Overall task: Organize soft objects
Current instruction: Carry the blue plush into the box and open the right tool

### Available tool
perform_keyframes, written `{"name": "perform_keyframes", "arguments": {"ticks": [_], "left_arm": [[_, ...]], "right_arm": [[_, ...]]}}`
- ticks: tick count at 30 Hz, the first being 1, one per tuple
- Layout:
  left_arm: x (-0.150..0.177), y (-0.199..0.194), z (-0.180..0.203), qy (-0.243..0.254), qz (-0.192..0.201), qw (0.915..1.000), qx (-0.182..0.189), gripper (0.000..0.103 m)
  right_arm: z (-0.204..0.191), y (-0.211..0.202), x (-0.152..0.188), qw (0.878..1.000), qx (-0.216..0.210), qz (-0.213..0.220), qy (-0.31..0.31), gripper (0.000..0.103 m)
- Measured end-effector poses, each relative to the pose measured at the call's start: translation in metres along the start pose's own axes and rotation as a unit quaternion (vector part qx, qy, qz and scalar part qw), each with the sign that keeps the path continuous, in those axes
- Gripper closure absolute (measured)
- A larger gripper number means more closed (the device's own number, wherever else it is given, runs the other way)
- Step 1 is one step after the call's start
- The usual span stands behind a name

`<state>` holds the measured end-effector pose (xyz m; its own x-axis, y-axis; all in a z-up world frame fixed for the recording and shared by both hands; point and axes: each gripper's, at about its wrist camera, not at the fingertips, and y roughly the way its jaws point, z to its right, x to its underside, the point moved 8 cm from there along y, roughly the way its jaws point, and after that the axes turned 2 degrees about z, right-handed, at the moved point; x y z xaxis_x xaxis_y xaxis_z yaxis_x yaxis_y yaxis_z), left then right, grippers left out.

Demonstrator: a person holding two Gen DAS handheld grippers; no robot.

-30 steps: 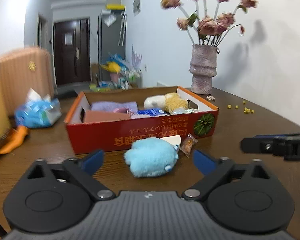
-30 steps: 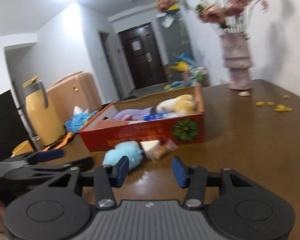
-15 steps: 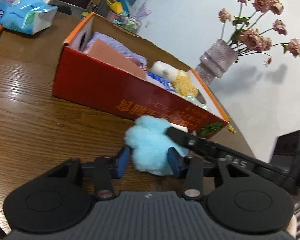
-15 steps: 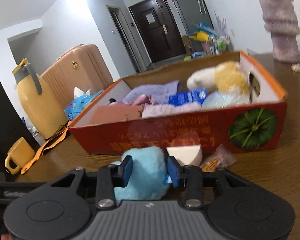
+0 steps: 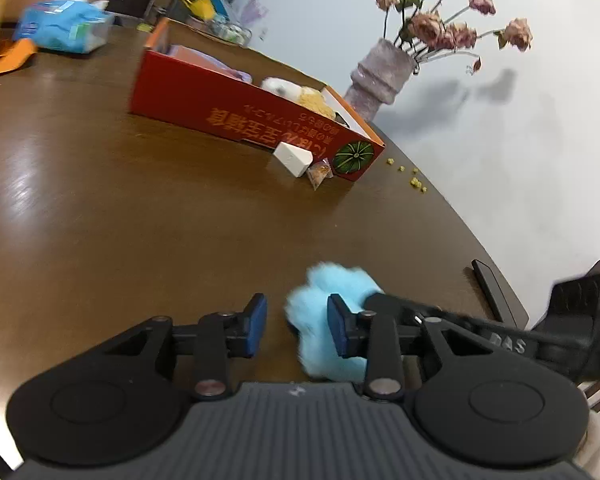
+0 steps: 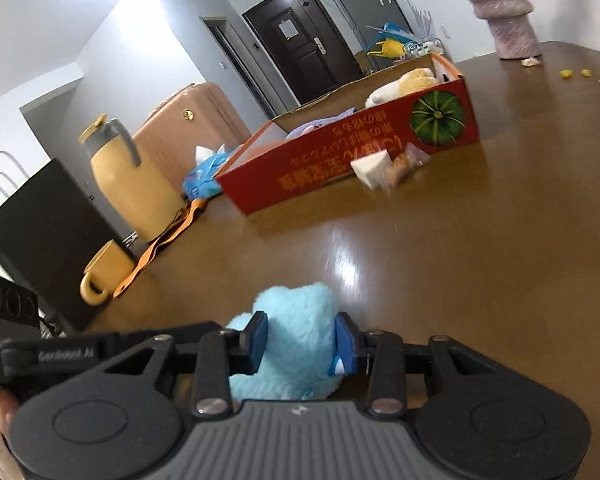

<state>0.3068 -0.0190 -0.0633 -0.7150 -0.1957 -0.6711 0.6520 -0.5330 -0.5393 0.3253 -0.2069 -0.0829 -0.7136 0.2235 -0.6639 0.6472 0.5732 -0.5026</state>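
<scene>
Both fingers of the right gripper [image 6: 301,340] press into the sides of a fluffy light-blue plush toy [image 6: 296,344], partly closed on it, so the toy bulges between the blue pads and sits lifted just above the brown wooden table [image 6: 480,248]. Seen from the left wrist camera, the same toy [image 5: 332,316] lies to the right of the left gripper [image 5: 296,330], behind its right finger [image 5: 338,330]. That gripper's jaws are narrowed but have only bare table between them; the pads press on nothing.

Well ahead on the table stands a red cardboard box [image 5: 236,110] with a pumpkin picture on its near wall. Inside it lie a white and yellow plush [image 6: 404,86] and some purple cloth [image 6: 320,124]. Just in front of the box, touching its wall, sit a white wedge-shaped sponge [image 5: 293,159] and a small snack packet [image 5: 320,171].

Beyond the box stands a grey-pink vase of dried roses [image 5: 384,76], and yellow crumbs [image 5: 414,178] are scattered near it. To the left are a blue tissue pack [image 5: 62,28], a yellow thermos jug [image 6: 128,176], a yellow mug [image 6: 104,276], an orange strap [image 6: 160,246] and a black paper bag [image 6: 48,236]. A peach suitcase [image 6: 192,124] stands behind them.
</scene>
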Motion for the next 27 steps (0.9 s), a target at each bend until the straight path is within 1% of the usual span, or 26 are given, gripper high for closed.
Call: {"name": "perform_keyframes", "arguments": {"ticks": [1,4,6,9,11,13,14,15,16,17,18,19,21,23,25,27], "left_arm": [[0.003,-0.007,0.001,-0.003,0.002,1.0000,0.004,0.063],[0.008,-0.021,0.007,-0.003,0.007,0.9998,0.016,0.052],[0.011,-0.024,0.013,-0.003,0.004,0.9997,0.022,0.039],[0.019,-0.026,0.026,0.004,0.002,0.9991,0.041,0.035],[0.026,-0.021,0.030,0.002,-0.009,0.9990,0.045,0.035],[0.032,-0.015,0.031,-0.005,-0.019,0.9988,0.045,0.037],[0.034,-0.013,0.032,-0.009,-0.022,0.9987,0.045,0.041],[0.036,-0.010,0.031,-0.012,-0.026,0.9985,0.047,0.051],[0.038,-0.008,0.031,-0.013,-0.029,0.9985,0.045,0.054],[0.038,-0.007,0.030,-0.011,-0.027,0.9989,0.038,0.060],[0.038,-0.007,0.029,-0.008,-0.025,0.9992,0.031,0.069],[0.037,-0.007,0.027,-0.007,-0.025,0.9993,0.028,0.072],[0.033,-0.008,0.026,-0.015,-0.025,0.9989,0.036,0.074],[0.022,-0.009,0.029,-0.007,-0.009,0.9990,0.043,0.074],[0.002,-0.007,0.034,0.004,0.010,0.9985,0.053,0.074],[-0.030,0.001,0.037,0.015,0.027,0.9975,0.063,0.074]], "right_arm": [[-0.003,-0.008,0.006,1.000,-0.003,0.002,0.002,0.065],[-0.001,-0.024,0.008,1.000,-0.005,0.014,0.007,0.064],[0.003,-0.028,0.006,1.000,0.003,0.020,0.007,0.064],[0.003,-0.034,0.006,1.000,-0.003,0.029,0.010,0.063],[0.003,-0.033,0.009,1.000,-0.010,0.026,0.014,0.062],[0.004,-0.029,0.015,1.000,-0.009,0.016,0.021,0.062],[0.004,-0.026,0.018,1.000,-0.010,0.011,0.024,0.062],[0.005,-0.025,0.020,0.999,-0.014,0.009,0.029,0.062],[0.005,-0.024,0.022,0.999,-0.020,0.007,0.038,0.065],[0.006,-0.023,0.023,0.999,-0.026,0.005,0.047,0.069],[0.006,-0.023,0.023,0.998,-0.033,0.004,0.052,0.070],[0.006,-0.024,0.023,0.998,-0.032,0.004,0.052,0.070],[0.004,-0.025,0.021,0.999,-0.028,0.008,0.044,0.071],[0.001,-0.027,0.011,0.998,-0.032,0.018,0.042,0.072],[-0.003,-0.028,-0.008,0.998,-0.032,0.036,0.031,0.072],[-0.007,-0.024,-0.038,0.998,-0.030,0.055,0.010,0.072]]}}
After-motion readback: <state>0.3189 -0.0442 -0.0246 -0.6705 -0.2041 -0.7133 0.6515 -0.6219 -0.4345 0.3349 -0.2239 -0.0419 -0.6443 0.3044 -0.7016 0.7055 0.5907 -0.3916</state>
